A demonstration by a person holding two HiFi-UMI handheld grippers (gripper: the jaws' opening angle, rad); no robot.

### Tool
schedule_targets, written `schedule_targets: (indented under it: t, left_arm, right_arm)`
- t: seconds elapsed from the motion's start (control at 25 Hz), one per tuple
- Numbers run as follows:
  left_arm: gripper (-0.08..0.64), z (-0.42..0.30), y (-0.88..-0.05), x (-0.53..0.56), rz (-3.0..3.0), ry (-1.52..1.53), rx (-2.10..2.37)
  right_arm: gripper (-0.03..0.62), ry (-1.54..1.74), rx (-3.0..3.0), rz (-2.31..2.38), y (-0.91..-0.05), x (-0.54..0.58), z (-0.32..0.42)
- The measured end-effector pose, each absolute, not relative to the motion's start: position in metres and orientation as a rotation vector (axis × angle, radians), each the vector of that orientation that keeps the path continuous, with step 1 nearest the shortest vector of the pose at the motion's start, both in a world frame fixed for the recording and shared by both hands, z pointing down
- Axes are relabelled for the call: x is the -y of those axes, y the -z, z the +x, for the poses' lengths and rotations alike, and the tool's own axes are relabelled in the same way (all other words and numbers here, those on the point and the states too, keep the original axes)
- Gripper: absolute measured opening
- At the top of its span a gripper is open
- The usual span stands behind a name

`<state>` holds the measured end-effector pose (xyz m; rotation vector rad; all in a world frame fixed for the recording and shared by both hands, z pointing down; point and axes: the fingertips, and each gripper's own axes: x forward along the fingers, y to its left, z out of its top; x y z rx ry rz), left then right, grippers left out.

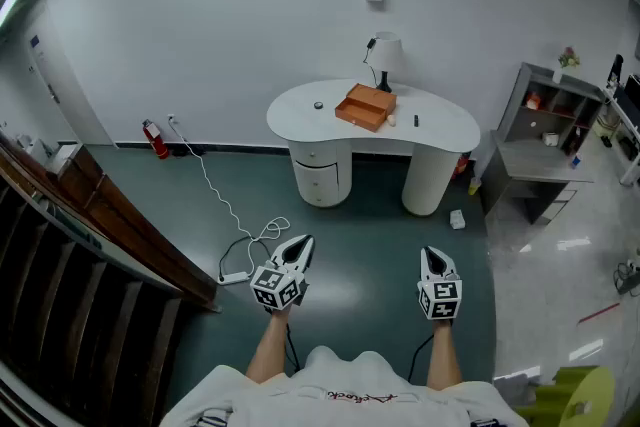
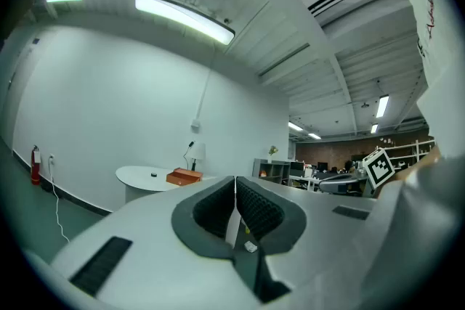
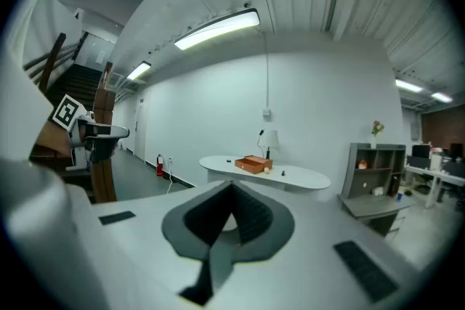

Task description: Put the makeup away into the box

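- Currently the white table [image 1: 440,130] sits in the upper centre of the head view, on a dark green floor and against a pale wall.
- An orange-brown box [image 1: 365,106] rests on the tabletop near its middle, just in front of a white lamp [image 1: 385,50] at the table's back edge.
- Loose makeup pieces lie on the tabletop beside the box: a dark round item [image 1: 318,105] to its left, a pale item [image 1: 392,121] and a dark slim item [image 1: 416,121] to its right. They are too small to identify further.
- The left gripper [image 1: 302,242] is at lower centre-left, held out over the floor. Its own view shows the jaws pressed together with nothing held.
- The right gripper [image 1: 431,255] is at lower centre-right, angled slightly downward. Its jaws are closed tight and empty in its own view.
- Both grippers are well apart from the table and box, which show small and distant past the jaw tips in each gripper view.
- A white cable [image 1: 235,215] runs from the wall at left across the floor and ends in a coil near the left gripper in the frame.
- A red fire extinguisher [image 1: 157,140] stands at the wall base, left of the table.
- A grey shelf unit [image 1: 555,105] is at right, with small objects on its shelves.
- A wooden staircase [image 1: 70,235] fills the lower left.
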<state>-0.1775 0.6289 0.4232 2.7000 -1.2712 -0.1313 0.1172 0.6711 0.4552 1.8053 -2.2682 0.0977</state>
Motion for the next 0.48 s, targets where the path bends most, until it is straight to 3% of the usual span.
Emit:
schedule_targets:
  t: [0.48]
  left_arm:
    - [0.015,-0.165,-0.430,-0.644,2.694,0.110,1.249]
  right_arm:
    - [0.020,-0.125,2.281,1.767,-0.467,-0.685,0.115]
